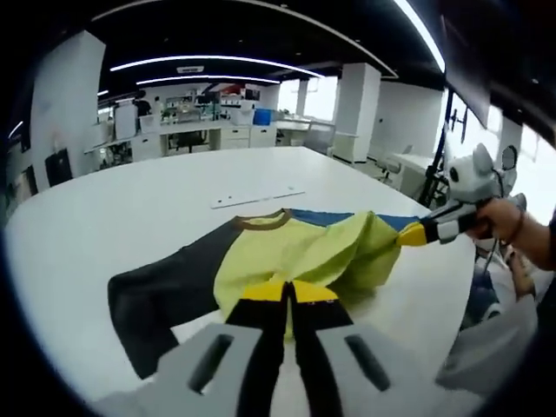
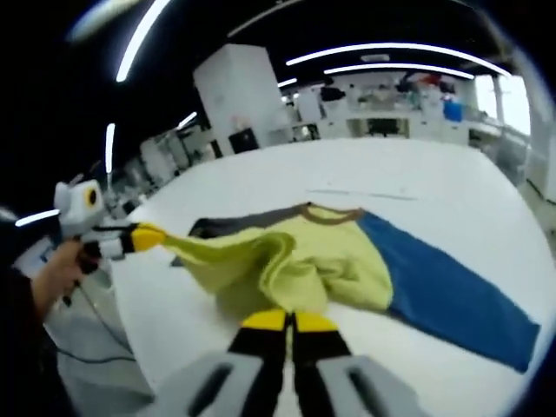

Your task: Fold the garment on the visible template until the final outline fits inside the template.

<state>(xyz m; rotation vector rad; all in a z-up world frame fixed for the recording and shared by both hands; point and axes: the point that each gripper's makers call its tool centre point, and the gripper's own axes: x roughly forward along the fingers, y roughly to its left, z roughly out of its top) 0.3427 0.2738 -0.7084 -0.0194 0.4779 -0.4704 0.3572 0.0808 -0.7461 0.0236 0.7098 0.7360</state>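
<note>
Both the left gripper [image 1: 287,292] and right gripper [image 2: 289,320] pinch the soft, crumpled yellow-green garment [image 1: 295,252] hem.

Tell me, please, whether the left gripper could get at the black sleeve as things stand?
Probably not yet: the left gripper is shut on the shirt's yellow hem, so it would have to let go first. Otherwise the way looks free; the black sleeve lies flat and uncovered on the table beside it.

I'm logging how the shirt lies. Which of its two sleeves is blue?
The blue sleeve is the one on the right gripper's side, spread flat on the white table. The other sleeve, near the left gripper, is black.
</note>
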